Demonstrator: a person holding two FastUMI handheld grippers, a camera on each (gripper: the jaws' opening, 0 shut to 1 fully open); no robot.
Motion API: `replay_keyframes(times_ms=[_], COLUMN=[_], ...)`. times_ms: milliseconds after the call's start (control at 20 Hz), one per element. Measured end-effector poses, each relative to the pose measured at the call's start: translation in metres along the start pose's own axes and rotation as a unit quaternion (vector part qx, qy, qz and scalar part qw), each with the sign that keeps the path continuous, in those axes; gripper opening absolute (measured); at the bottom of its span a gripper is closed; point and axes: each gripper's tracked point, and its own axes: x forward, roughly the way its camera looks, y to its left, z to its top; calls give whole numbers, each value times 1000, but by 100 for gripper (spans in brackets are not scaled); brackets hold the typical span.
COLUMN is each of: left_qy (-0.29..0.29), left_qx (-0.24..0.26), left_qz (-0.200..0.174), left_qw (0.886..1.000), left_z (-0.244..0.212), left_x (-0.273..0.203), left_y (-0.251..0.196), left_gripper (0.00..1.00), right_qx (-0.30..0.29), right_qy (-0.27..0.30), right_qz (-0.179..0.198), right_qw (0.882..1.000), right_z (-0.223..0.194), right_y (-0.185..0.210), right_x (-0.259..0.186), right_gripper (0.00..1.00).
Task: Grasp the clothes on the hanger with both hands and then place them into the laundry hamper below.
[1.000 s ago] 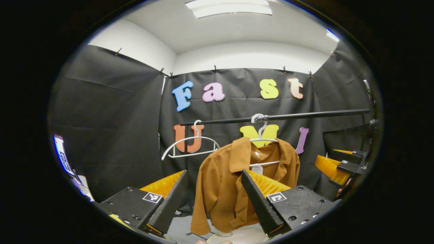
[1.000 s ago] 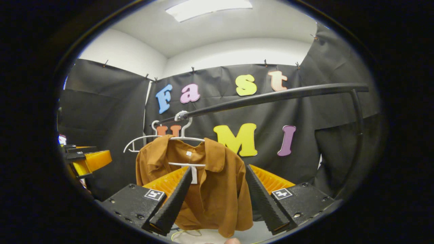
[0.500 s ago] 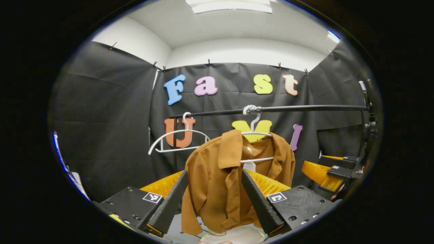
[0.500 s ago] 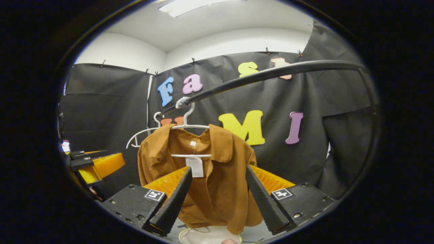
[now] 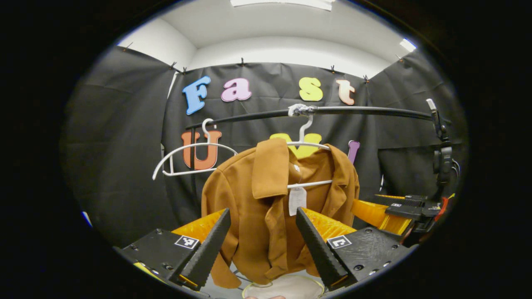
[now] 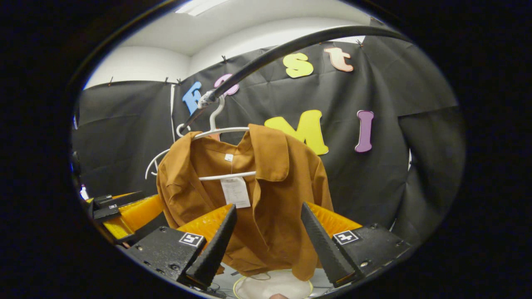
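A brown collared jacket (image 5: 266,199) (image 6: 266,195) hangs on a white hanger (image 5: 305,143) (image 6: 216,128) from a black rail (image 5: 353,110) (image 6: 291,45). My left gripper (image 5: 262,214) stands open just in front of the jacket's left half, nothing between its fingers. My right gripper (image 6: 266,209) stands open before the jacket's right half, likewise holding nothing. The right gripper (image 5: 395,207) also shows at the right of the left gripper view, and the left gripper (image 6: 120,207) at the left of the right gripper view. Below the jacket lies the hamper's pale round rim (image 5: 282,286) (image 6: 272,286).
A second, bare white hanger (image 5: 187,155) (image 6: 156,162) hangs further left on the rail. The rail's upright post with a clamp (image 5: 442,158) stands at the right. Black cloth walls close the booth behind and at both sides.
Both grippers have moved closer to the jacket, which now looms larger between each pair of fingers. The rail has risen in both views. Both grippers stay open.
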Motion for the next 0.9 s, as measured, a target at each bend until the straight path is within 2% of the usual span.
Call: replay_keyframes(times_ms=[100,150,250,300,700,750,850,900], left_qy=[11,16,29,34,57,58,61,63], left_qx=[-5,-8,-18,-21,-36,-39,-45,-48], left_qz=[-3,-4,-7,-11,-28,-30,-31,-30], left_qw=[1000,1000,999,999,997,997,997,996], left_z=[-5,-8,-13,-16,-29,-29,-29,-31], left_x=[9,15,25,29,64,67,74,77], left_y=[1,2,2,1,-2,-3,-3,-3], left_gripper=[100,91,100,96,96,96,96,90], right_qx=[2,4,7,9,31,33,36,39], right_qy=[-3,-2,1,3,34,36,41,45], right_qz=[0,-1,-4,-5,-4,-2,5,8], right_qw=[1000,1000,1000,1000,999,999,998,998], right_z=[2,2,-1,-3,-15,-14,-15,-17], right_y=[2,1,0,0,-5,-5,-3,0], right_x=[7,11,17,21,56,60,66,68], right_gripper=[98,98,98,98,98,94,98,94])
